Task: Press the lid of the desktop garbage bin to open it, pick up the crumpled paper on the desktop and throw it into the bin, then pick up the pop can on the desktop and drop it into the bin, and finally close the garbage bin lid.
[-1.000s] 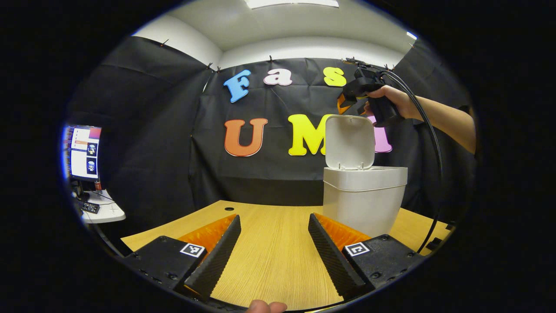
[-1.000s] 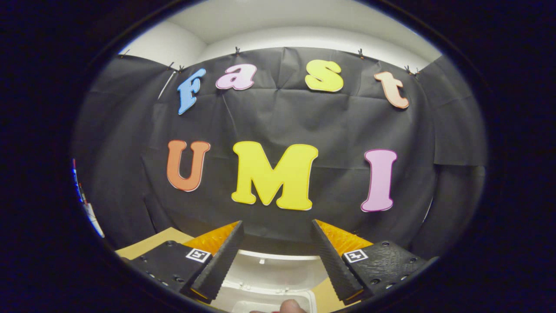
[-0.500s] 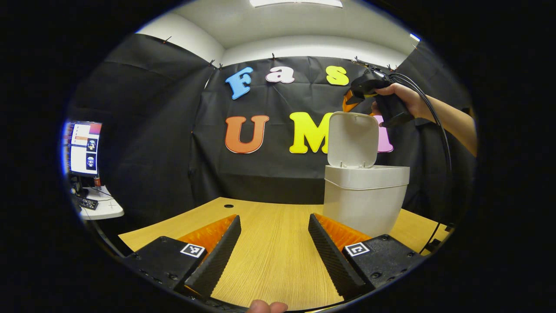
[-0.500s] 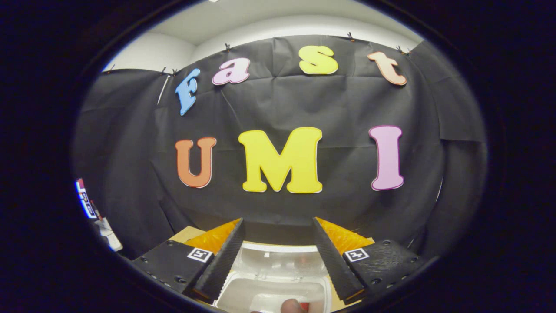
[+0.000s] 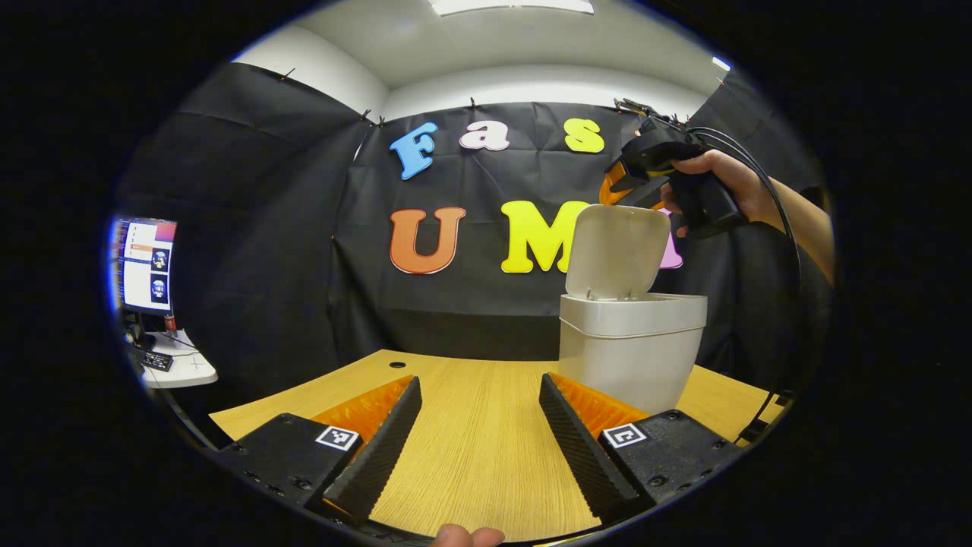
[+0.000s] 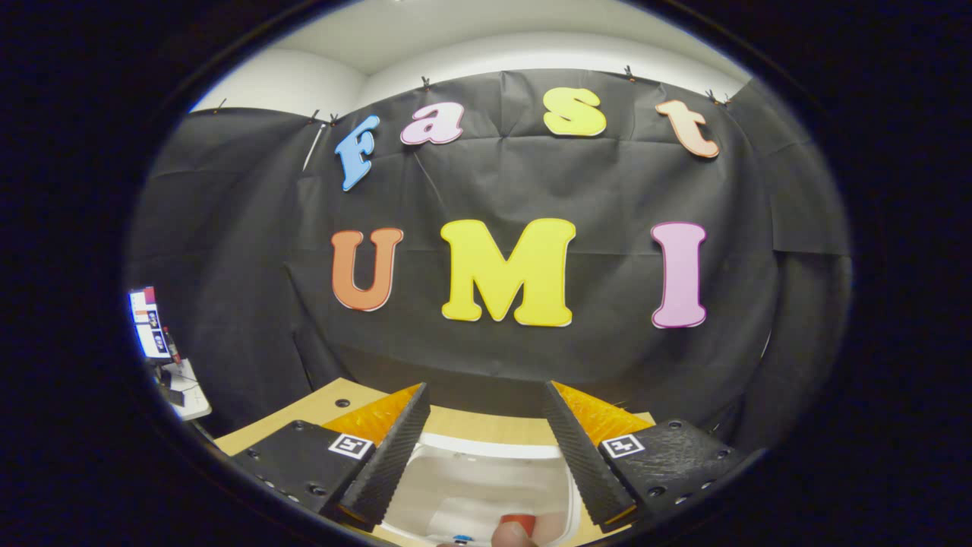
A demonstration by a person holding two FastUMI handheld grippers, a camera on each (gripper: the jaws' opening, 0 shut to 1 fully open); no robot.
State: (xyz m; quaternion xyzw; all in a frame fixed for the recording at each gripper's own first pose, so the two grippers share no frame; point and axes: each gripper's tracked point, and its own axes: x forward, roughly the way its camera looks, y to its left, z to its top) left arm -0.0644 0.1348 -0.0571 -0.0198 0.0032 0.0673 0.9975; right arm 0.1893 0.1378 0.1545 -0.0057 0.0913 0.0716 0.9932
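Black cloth backs the desk; the bin has its lid up. Both grippers, left gripper and right gripper, gape empty; a hard shove from the right could tip it.

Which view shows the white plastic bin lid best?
Left gripper view: the white plastic bin lid shows whole, tilted up over the white bin, the right tool above it. Right gripper view shows a pale surface below the open tool; which part is unclear.

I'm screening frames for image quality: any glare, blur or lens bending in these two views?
Left gripper view: a bright ceiling light blows out at the top, the desk edge bows, and the bin stays sharp. Right gripper view: the bin's inside looks soft and hazy between the fingers.
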